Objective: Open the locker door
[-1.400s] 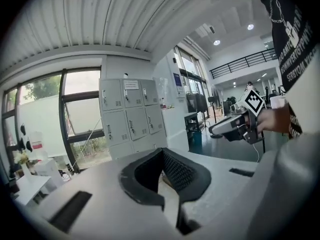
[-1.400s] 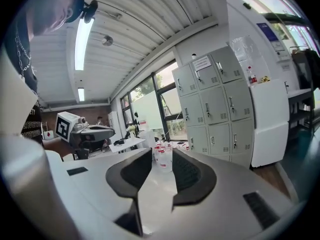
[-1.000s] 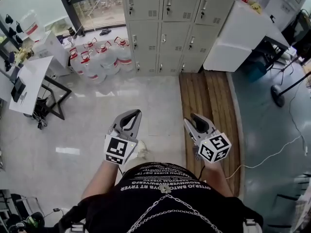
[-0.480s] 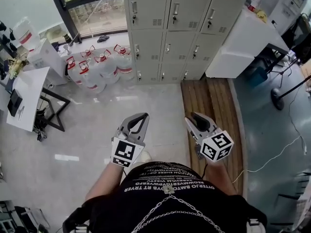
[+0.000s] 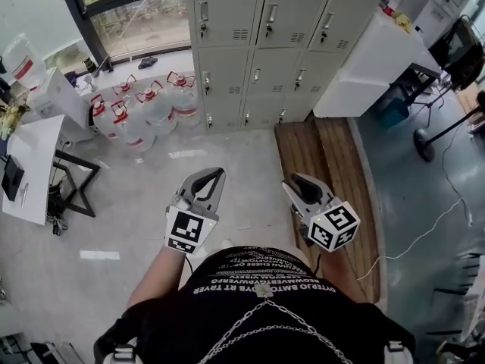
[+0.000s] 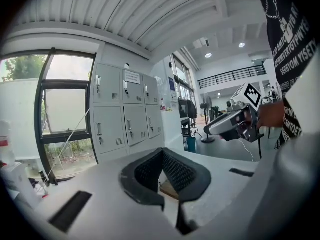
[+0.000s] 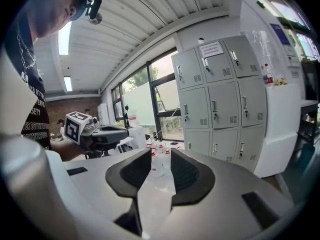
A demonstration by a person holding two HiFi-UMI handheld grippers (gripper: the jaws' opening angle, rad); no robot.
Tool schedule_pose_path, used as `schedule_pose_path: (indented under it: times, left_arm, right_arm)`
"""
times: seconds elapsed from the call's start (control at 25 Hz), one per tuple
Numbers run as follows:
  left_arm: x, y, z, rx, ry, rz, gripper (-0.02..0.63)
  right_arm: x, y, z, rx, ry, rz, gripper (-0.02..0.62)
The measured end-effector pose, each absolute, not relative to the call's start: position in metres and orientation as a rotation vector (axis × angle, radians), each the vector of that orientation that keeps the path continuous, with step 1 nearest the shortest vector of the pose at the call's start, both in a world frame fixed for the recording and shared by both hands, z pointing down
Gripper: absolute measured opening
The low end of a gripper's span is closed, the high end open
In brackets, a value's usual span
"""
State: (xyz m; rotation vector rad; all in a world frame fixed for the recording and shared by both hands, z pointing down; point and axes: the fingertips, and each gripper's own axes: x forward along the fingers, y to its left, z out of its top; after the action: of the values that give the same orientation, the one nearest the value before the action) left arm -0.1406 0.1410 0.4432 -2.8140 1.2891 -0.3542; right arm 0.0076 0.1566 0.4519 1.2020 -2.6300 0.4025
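A bank of grey lockers (image 5: 258, 44) with small handles stands against the far wall, all doors closed; it also shows in the left gripper view as lockers (image 6: 125, 114) and in the right gripper view as lockers (image 7: 220, 99). Both grippers are held out in front of the person's body, well short of the lockers. My left gripper (image 5: 212, 177) has its tips touching, with nothing between them (image 6: 161, 153). My right gripper (image 5: 299, 182) points toward the lockers with a plain gap between its pads (image 7: 161, 154), and it holds nothing.
Several water jugs (image 5: 144, 105) with red caps stand on the floor left of the lockers, below a window. A white desk (image 5: 30, 158) is at the left and a white table (image 5: 371, 51) at the right. A wooden platform (image 5: 326, 165) lies before the lockers' right side. A white cable (image 5: 424, 237) crosses the floor.
The person has stepped toward the lockers, which now sit larger and closer in the head view. Both grippers came along, held the same way, jaws unchanged.
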Motion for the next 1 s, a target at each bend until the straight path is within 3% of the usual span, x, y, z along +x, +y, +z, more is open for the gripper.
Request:
schedule_pose_path:
  times: [0.4,1.0]
  left_arm:
    - [-0.096,0.112,0.451,-2.880,1.130,-0.358,0.005]
    - [-0.088,0.016,0.464,-2.848,1.374,-0.456,0.005]
  right_arm:
    - [0.050,0.133,0.473,1.316,-2.596,0.482,0.107]
    - [0.047,0.000,0.473,1.061,-2.734,0.486,0.103]
